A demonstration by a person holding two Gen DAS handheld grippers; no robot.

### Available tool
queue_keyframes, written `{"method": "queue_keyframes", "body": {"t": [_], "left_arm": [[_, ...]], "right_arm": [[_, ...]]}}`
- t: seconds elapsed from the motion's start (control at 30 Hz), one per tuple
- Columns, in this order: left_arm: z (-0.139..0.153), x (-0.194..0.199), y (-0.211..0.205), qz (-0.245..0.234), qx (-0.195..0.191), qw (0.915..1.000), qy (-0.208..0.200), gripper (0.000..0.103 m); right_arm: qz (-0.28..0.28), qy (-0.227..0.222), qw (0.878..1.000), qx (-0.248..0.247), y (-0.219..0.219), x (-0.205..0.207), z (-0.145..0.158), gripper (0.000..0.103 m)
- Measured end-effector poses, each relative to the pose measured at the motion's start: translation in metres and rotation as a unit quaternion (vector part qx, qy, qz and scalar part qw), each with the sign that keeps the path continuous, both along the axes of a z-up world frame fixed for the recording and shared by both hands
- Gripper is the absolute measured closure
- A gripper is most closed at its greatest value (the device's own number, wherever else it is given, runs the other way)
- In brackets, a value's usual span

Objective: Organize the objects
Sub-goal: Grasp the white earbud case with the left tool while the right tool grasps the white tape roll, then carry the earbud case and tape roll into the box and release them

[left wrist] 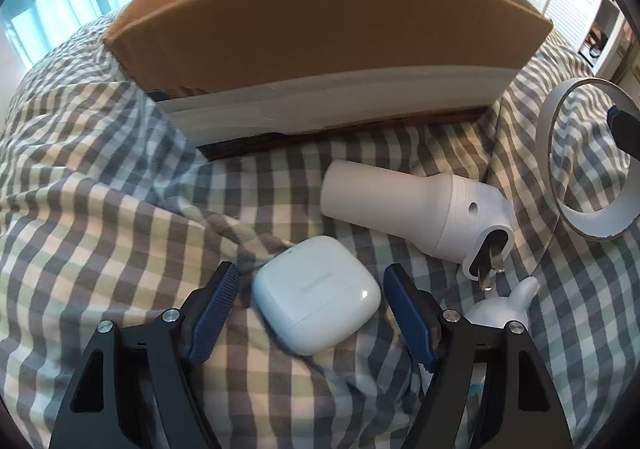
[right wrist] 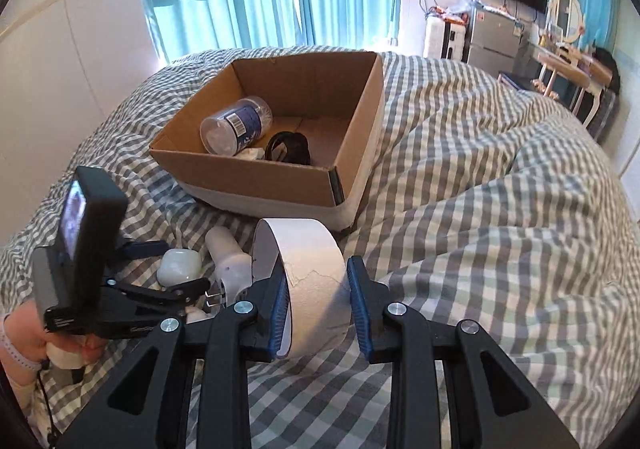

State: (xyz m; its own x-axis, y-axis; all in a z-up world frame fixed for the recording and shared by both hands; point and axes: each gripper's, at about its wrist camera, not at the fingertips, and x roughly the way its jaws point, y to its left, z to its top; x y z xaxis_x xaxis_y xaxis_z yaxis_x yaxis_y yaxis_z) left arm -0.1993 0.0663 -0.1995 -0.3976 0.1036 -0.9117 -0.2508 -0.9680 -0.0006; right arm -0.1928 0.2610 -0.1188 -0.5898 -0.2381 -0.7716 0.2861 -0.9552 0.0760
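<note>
Our left gripper [left wrist: 312, 313] points steeply down at the bed, its two blue pads spread on either side of the little white case [left wrist: 316, 295]. The pads do not touch it yet. The case is smooth and round at the edges, and it sits on the soft checked blanket [left wrist: 100, 233]. If we squeeze it off to one side, we think it could pop out or sink into the folds. The white plug [left wrist: 420, 205] and a small white thing [left wrist: 502, 307] lie just beside our right pad, so we might bump them.

Our right gripper [right wrist: 318, 305] pinches the white tape roll [right wrist: 308, 277] by its wall and holds it off the blanket, near the box [right wrist: 256, 173]. The roll is thin, so a weak pinch may let it swing or slip. The box already holds a clear jar [right wrist: 236, 125] and a black strap [right wrist: 288, 147].
</note>
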Motion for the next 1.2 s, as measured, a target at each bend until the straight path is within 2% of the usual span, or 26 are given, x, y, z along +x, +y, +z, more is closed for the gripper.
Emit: {"method": "queue_keyframes", "body": {"t": [0.07,0.1,0.13,0.33,0.8,0.87,1.2], "left_arm": [[-0.001,0.000,0.000,0.000,0.004,1.0000,-0.001,0.033],[-0.001,0.000,0.000,-0.001,0.006,1.0000,-0.002,0.043],[0.000,0.001,-0.001,0.001,0.008,1.0000,-0.002,0.044],[0.009,0.013,-0.003,0.009,0.008,0.9999,0.003,0.044],[0.068,0.050,-0.017,0.023,0.037,0.9973,0.059,0.044],[0.079,0.054,-0.017,0.023,0.036,0.9961,0.078,0.044],[0.144,0.031,-0.032,0.031,0.065,0.9863,0.148,0.044]], "right_arm": [[-0.001,-0.004,1.000,-0.004,0.004,0.000,-0.001,0.075],[0.000,-0.006,1.000,-0.006,0.003,-0.001,-0.001,0.075],[0.001,-0.005,1.000,-0.006,0.003,-0.001,-0.001,0.075],[0.000,0.006,1.000,0.002,-0.002,0.005,0.001,0.075],[0.008,0.042,0.999,0.021,-0.014,0.041,0.032,0.075],[0.015,0.040,0.999,0.023,-0.018,0.042,0.035,0.075],[0.023,0.061,0.997,0.042,-0.036,0.031,0.072,0.075]]}}
